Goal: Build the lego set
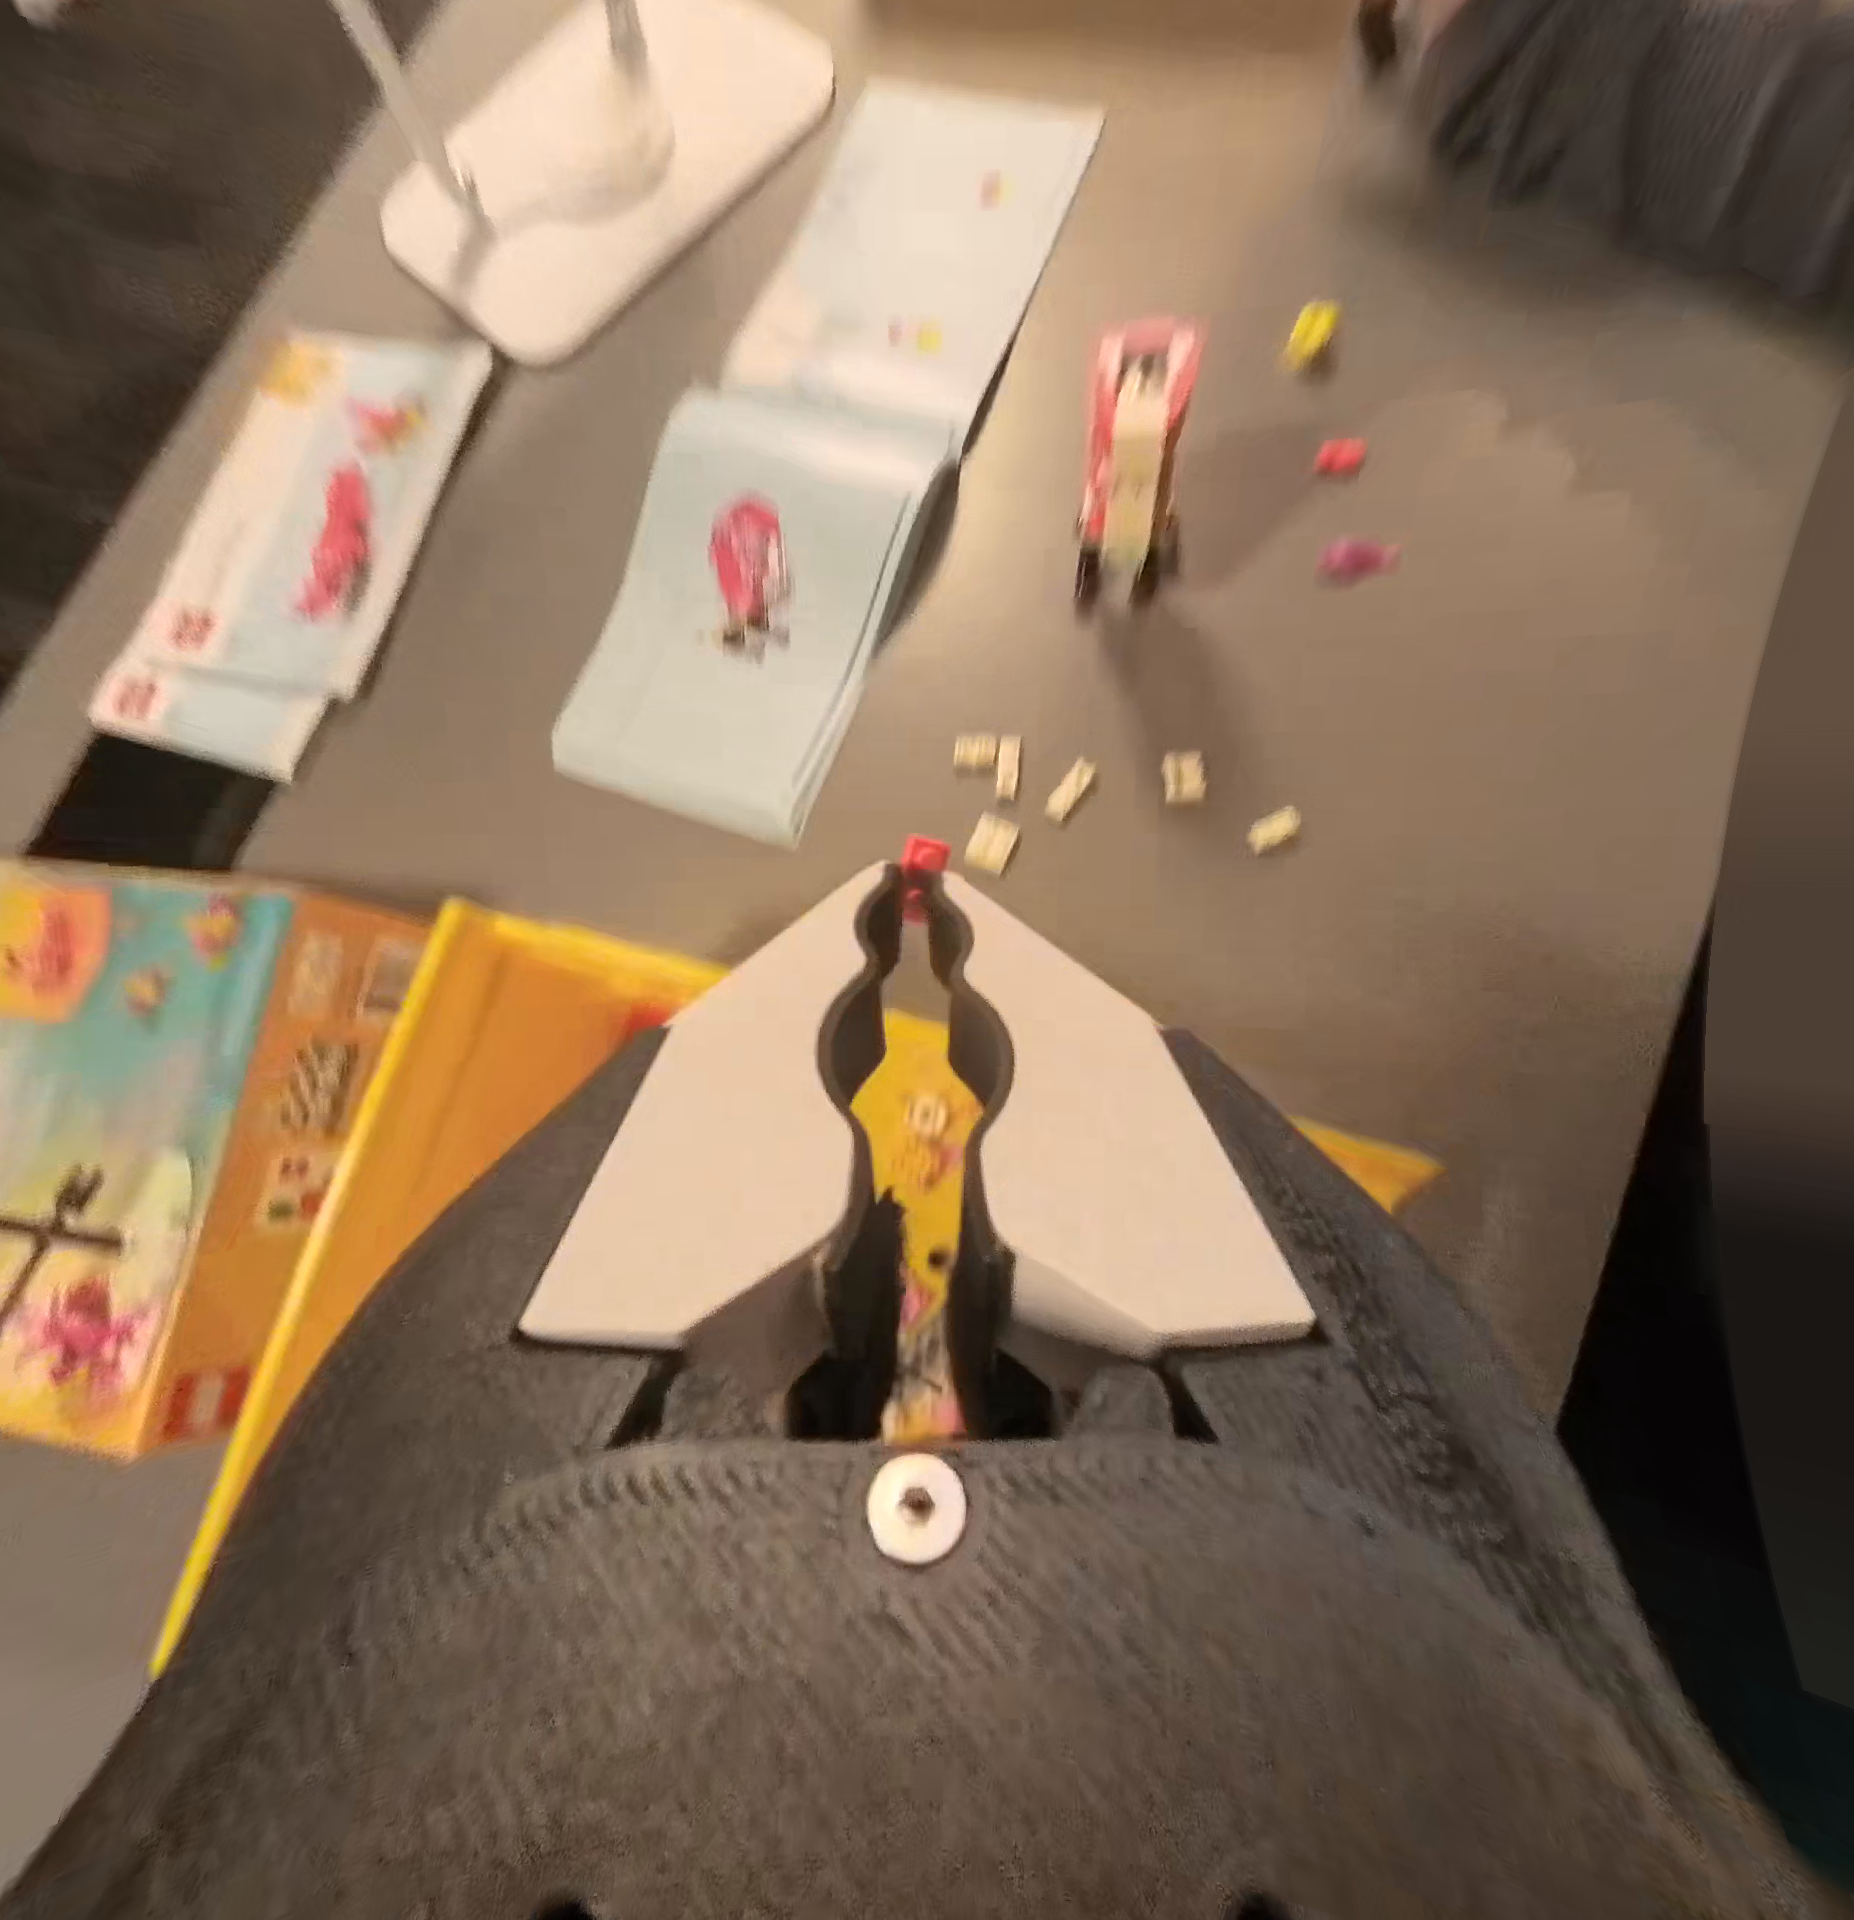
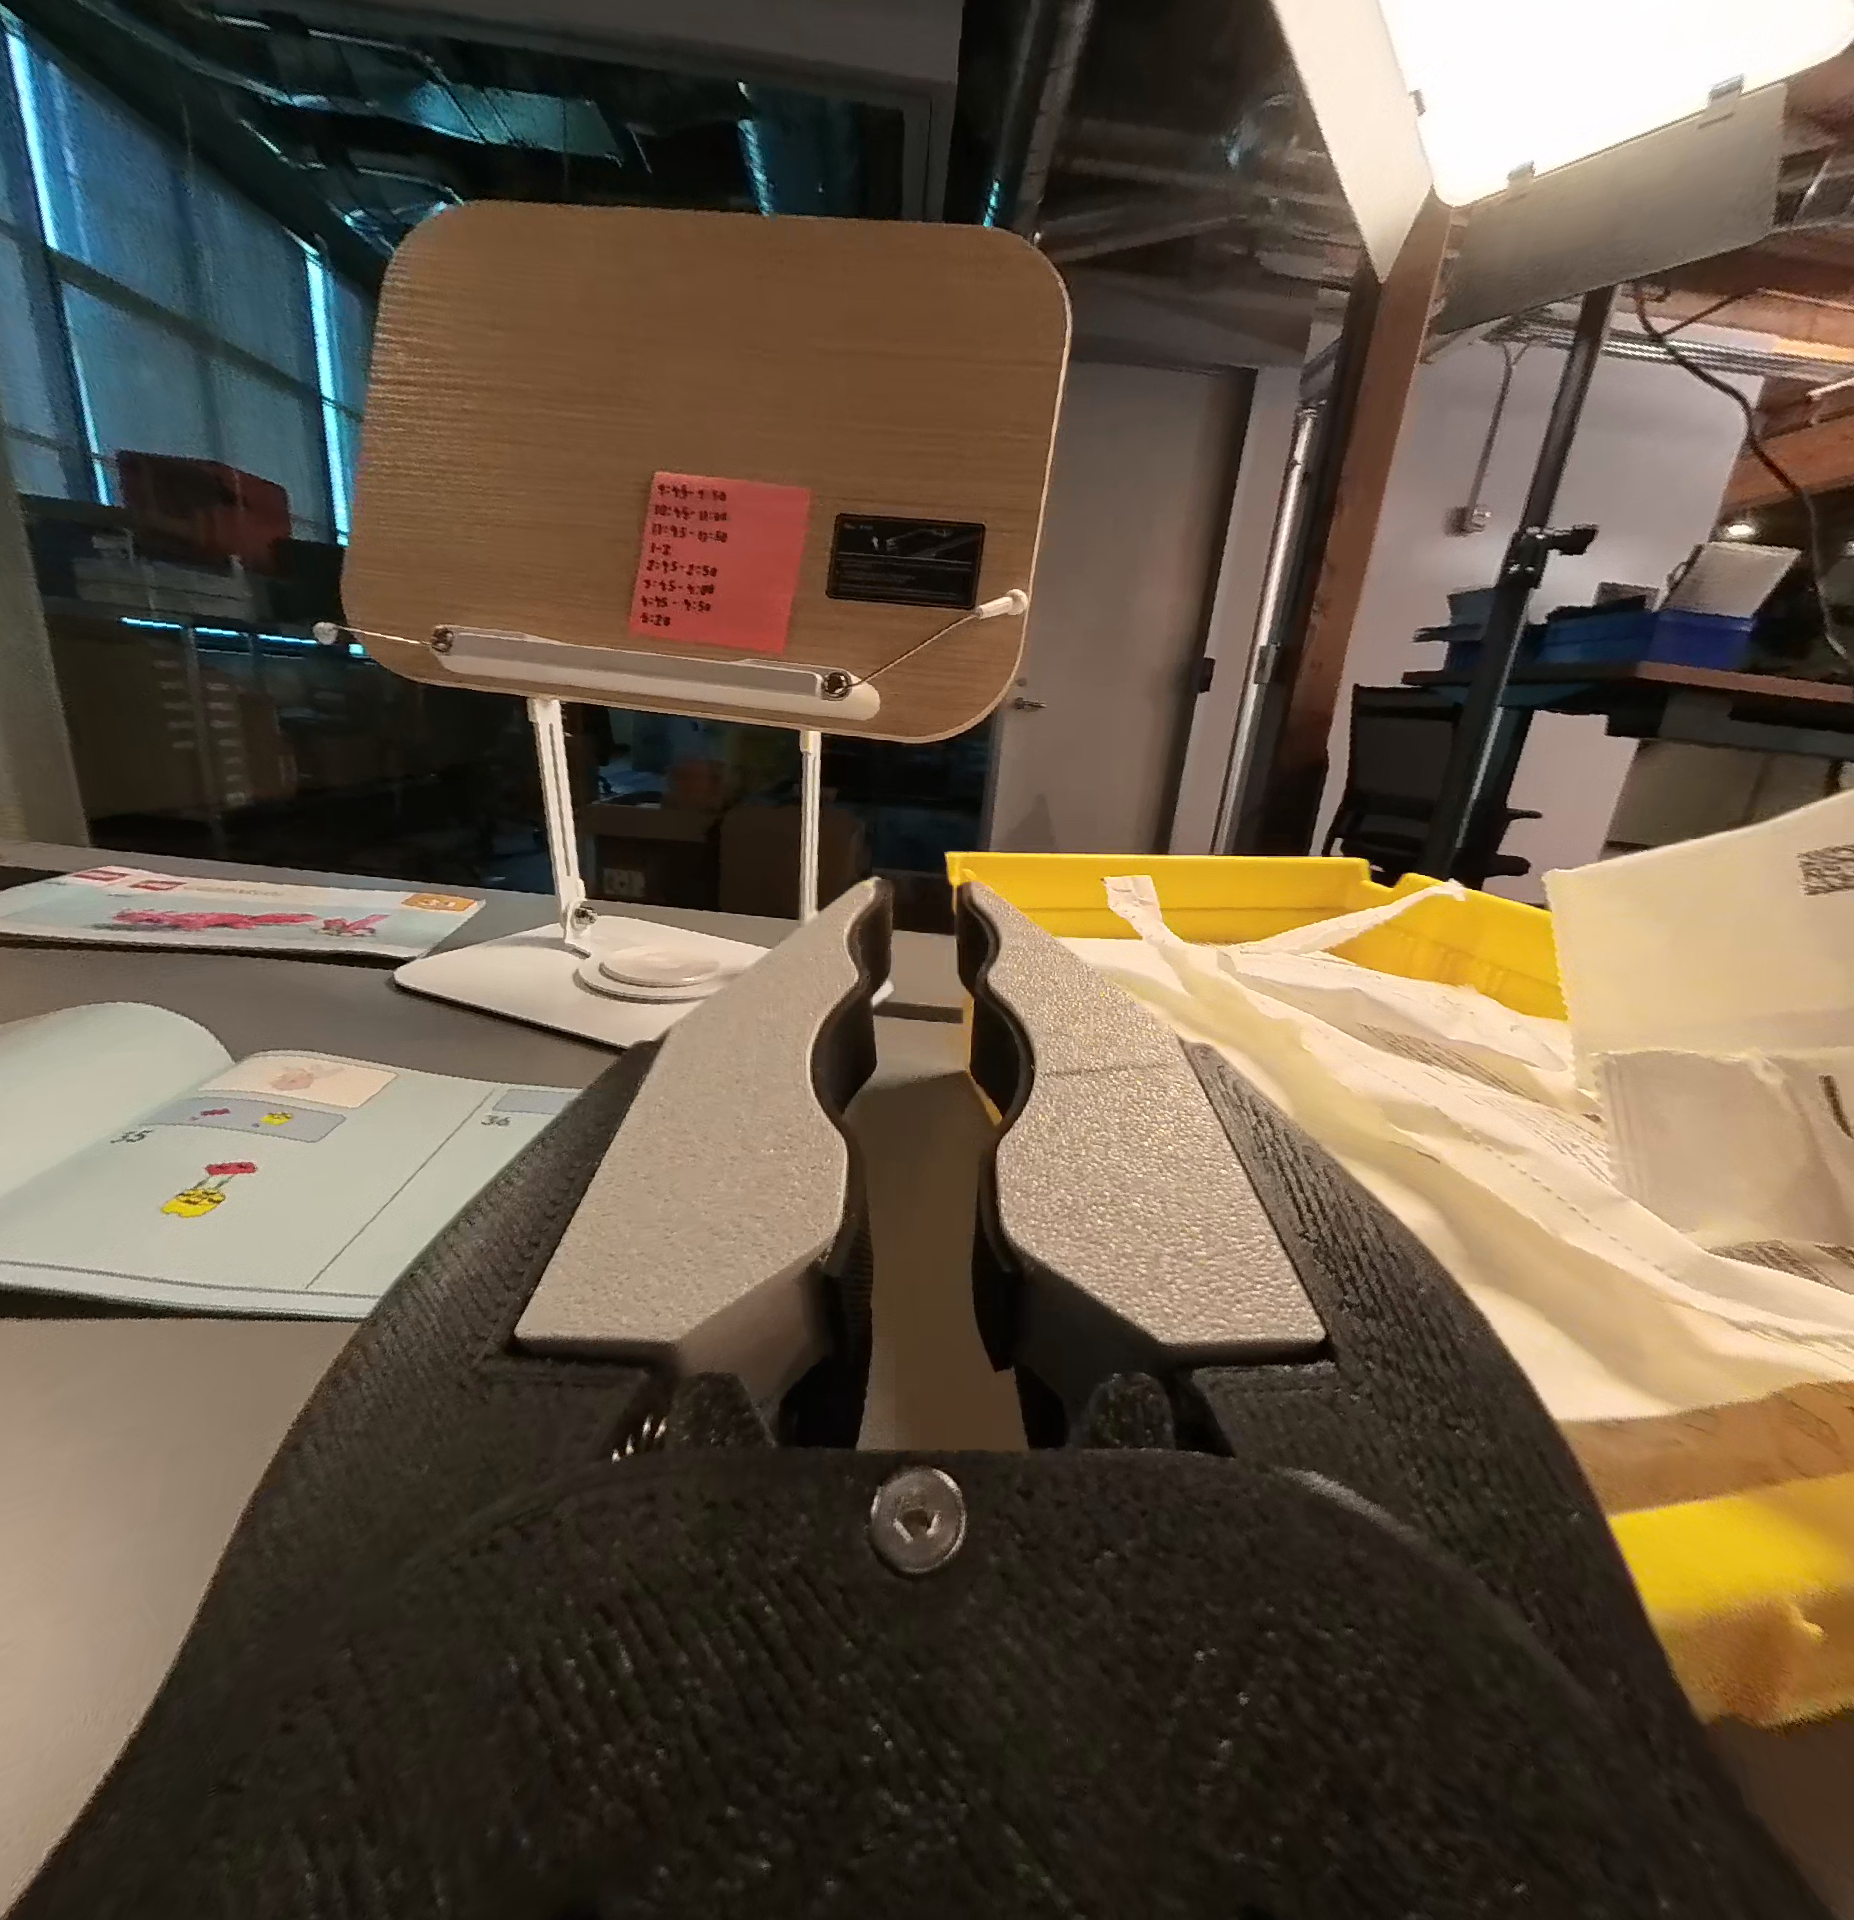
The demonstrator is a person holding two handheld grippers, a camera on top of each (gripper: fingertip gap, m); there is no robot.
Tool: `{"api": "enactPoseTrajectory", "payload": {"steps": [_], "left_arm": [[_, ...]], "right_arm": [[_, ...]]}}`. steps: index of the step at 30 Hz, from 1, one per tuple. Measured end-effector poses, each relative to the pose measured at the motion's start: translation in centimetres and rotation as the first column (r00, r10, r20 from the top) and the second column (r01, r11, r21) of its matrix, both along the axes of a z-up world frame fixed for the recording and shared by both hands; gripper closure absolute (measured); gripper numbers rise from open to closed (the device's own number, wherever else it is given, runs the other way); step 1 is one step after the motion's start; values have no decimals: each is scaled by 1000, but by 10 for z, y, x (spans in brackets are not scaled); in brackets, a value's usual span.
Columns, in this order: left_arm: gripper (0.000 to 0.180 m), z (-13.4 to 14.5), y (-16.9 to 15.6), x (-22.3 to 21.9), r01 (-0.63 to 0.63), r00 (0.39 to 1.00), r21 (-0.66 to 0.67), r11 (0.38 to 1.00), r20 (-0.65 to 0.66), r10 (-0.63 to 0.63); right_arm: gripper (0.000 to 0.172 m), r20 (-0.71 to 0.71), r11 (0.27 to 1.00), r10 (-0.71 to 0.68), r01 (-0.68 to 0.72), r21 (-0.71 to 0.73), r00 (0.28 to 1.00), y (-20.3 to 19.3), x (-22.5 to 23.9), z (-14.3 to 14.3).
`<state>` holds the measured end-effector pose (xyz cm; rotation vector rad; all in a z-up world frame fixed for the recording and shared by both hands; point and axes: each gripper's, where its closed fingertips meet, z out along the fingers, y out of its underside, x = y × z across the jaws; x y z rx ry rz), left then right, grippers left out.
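Note:
In the blurred left wrist view, my left gripper (image 1: 915,891) is shut on a small red brick (image 1: 921,860) that sticks out past its fingertips, held above the dark table (image 1: 1422,935). Several small tan bricks (image 1: 1068,784) lie on the table just beyond it. A partly built red and white brick model (image 1: 1136,447) stands farther off, with loose yellow (image 1: 1310,332), red (image 1: 1341,455) and purple (image 1: 1354,559) pieces beside it. My right gripper (image 2: 923,904) is open with nothing between its pads, low over the table next to a yellow bin (image 2: 1162,883).
An open instruction booklet (image 1: 757,582) also shows in the right wrist view (image 2: 175,1143). More booklets (image 1: 310,540) lie to the left. A white stand base (image 1: 611,166) carries a wooden board (image 2: 715,468). A toy box (image 1: 123,1132) and a yellow tray (image 1: 466,1029) are near. Torn paper bags (image 2: 1422,1091) fill the bin. Some 45 cm of space lies between my two pairs of fingers.

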<state>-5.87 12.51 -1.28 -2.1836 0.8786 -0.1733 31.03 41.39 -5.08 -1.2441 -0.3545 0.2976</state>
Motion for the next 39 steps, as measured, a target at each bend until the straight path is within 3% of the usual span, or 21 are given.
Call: {"api": "enactPoseTrajectory", "payload": {"steps": [4,7,11,15,21,29,31,34,39], "left_arm": [[178,35,30,70,95,995,67,993,36,-98],[178,33,63,145,190,980,42,981,53,-192],[178,-23,105,234,267,963,-149,952,5,-270],[178,-87,139,285,237,966,-328,914,-23,-259],[178,-146,170,308,122,982,-475,871,-71,-177],[177,-172,168,312,114,964,-513,851,-149,-219],[175,-171,169,316,118,974,-516,849,-106,-199],[157,-164,170,316,102,987,-508,855,-56,-151],[145,-106,159,320,165,978,-328,930,174,-112]], "right_arm": [[162,2,999,37,-37,13,999,-1,-7,2],[162,-44,999,39,-38,32,998,-4,1,7],[162,-78,999,28,-25,44,997,-6,13,11],[161,-80,998,19,-15,53,997,-7,20,12],[161,-96,999,25,-20,50,995,-6,19,12],[162,45,991,67,-72,115,997,-17,-9,14],[163,45,991,76,-80,107,996,-17,-10,14],[163,22,992,84,-86,89,996,-17,-7,13],[163,20,992,85,-86,89,996,-20,-6,13]]}}
